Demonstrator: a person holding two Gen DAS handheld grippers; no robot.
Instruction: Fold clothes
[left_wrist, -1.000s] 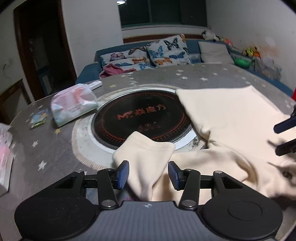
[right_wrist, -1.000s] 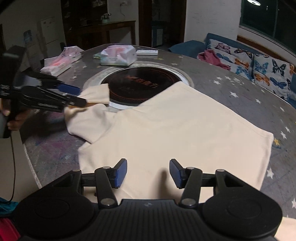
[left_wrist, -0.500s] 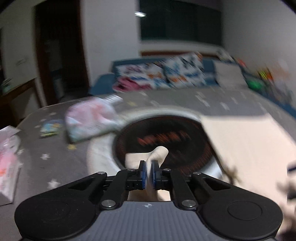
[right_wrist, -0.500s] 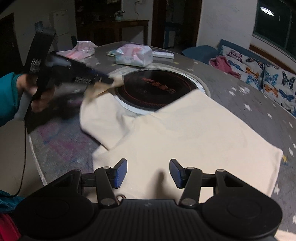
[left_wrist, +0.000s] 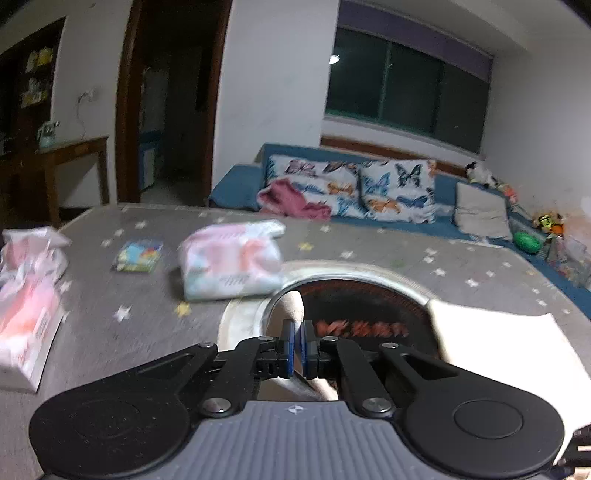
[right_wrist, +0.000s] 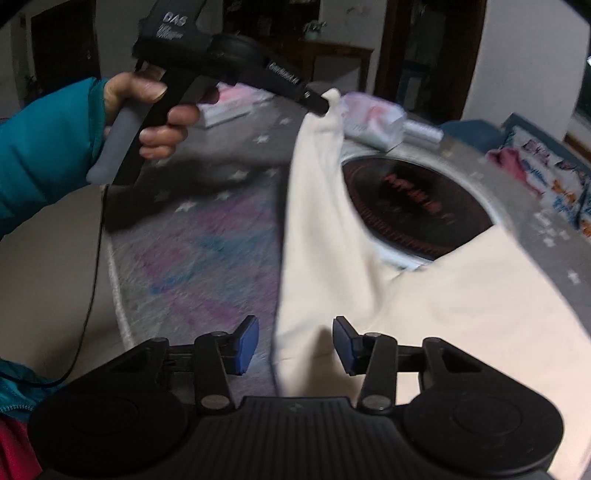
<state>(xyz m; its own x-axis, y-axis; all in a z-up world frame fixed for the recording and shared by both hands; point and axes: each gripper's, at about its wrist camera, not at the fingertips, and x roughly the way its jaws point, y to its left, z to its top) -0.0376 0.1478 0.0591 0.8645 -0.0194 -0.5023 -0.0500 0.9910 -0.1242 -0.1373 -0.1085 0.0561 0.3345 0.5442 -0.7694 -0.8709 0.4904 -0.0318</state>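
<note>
- One cream cotton sweatshirt (right_wrist: 436, 306), spread beside the round black induction hob (right_wrist: 413, 210), one sleeve lifted.
- One round black induction hob, set in the grey star-print tablecloth (left_wrist: 110, 295).
- Three soft plastic tissue packs: one (left_wrist: 231, 264) just left of the hob, two (left_wrist: 26, 295) further left.
- One small colourful booklet (left_wrist: 138, 255), left of the hob.
- Two butterfly-print cushions (left_wrist: 397, 190), on the sofa beyond the hob.
- Two black two-finger grippers: left (left_wrist: 297, 349), right (right_wrist: 295, 345).
</note>
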